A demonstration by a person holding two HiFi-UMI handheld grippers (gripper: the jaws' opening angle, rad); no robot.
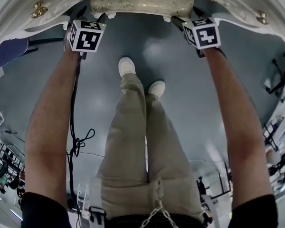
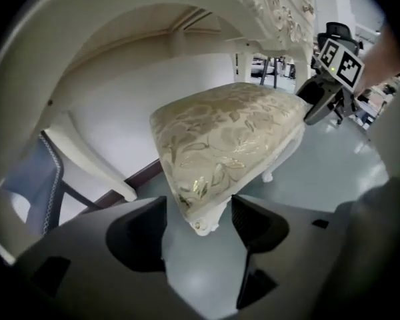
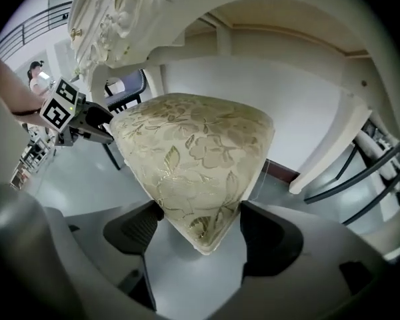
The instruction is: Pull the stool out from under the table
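Between the spread fingers of the left gripper (image 2: pixel 198 207) sits one front corner of the stool (image 2: pixel 227 132), its gold-flowered cushion tapering down into the gap; the left pad stands clear of the fabric and the right pad is just beside it, so nothing is clamped. Between the fingers of the right gripper (image 3: pixel 200 212) lies the other front corner, filling most of the wide gap with its edges close against both pads, released rather than squeezed. Beyond both sets of fingers the seat runs back beneath the white carved table (image 1: pixel 237 6), only its front edge showing. Below the fingers is grey floor (image 1: pixel 180 56).
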